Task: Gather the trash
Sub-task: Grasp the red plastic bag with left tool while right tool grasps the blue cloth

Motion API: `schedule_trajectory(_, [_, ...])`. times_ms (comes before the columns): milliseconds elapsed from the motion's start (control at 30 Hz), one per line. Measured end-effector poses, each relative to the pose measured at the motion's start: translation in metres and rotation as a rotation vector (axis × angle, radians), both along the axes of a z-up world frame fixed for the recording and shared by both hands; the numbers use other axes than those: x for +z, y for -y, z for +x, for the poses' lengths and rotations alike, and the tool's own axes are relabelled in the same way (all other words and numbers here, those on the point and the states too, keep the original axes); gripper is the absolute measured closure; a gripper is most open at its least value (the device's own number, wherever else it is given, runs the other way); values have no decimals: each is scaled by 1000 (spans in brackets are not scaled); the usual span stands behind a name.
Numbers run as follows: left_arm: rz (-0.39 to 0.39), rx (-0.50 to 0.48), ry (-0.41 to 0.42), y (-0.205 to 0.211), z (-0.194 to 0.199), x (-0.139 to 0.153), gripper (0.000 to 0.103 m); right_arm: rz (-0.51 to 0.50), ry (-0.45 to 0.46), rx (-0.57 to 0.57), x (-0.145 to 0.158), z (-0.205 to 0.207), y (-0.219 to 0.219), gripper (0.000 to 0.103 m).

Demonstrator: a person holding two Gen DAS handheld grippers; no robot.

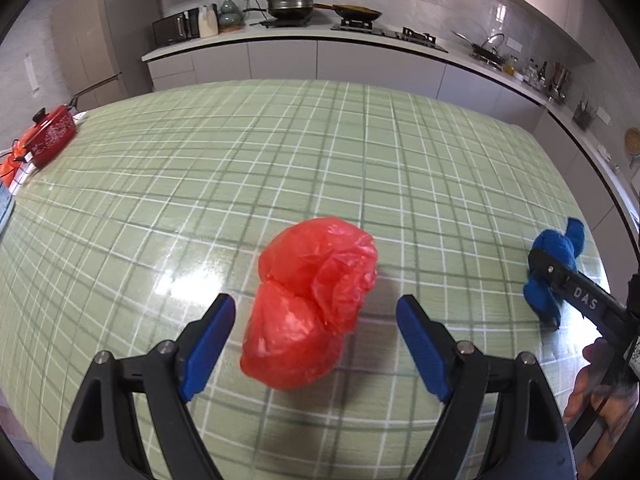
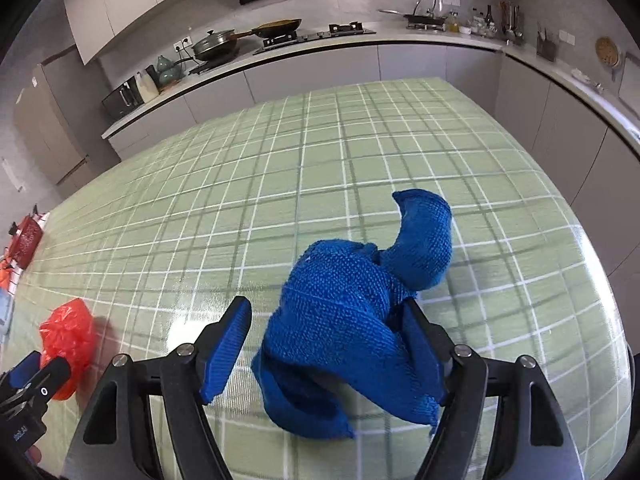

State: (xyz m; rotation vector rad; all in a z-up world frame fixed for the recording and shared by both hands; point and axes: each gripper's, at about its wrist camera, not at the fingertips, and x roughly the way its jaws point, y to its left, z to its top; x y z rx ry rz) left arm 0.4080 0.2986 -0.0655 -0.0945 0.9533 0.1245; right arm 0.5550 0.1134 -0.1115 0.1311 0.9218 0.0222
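1. Risk: left gripper (image 1: 316, 344) stands open astride the red plastic bag (image 1: 310, 308), pads clear on both sides; thin slick film may slide out or tear if the pinch catches only a loose fold.
2. Risk: right gripper (image 2: 326, 350) is unclenched around the blue cloth (image 2: 352, 320); far pad touches, near pad is clear; bunched folds may snag 1 pad and drag.
3. Bag: crumpled, translucent, puffed, lying on the green checked tablecloth (image 1: 320, 152), well apart from the cloth.
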Motion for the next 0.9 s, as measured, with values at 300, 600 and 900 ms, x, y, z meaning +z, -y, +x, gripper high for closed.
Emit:
schedule_trajectory(300, [-4, -29, -17, -3, 2, -2, 19, -38, -12, 26, -2, -4, -14, 50])
schedule_trajectory(600, [10, -41, -20, -1, 0, 0, 19, -32, -20, 23, -2, -6, -16, 50])
schedule_trajectory(900, [9, -33, -52, -5, 0, -10, 19, -48, -18, 55, -1, -11, -23, 65])
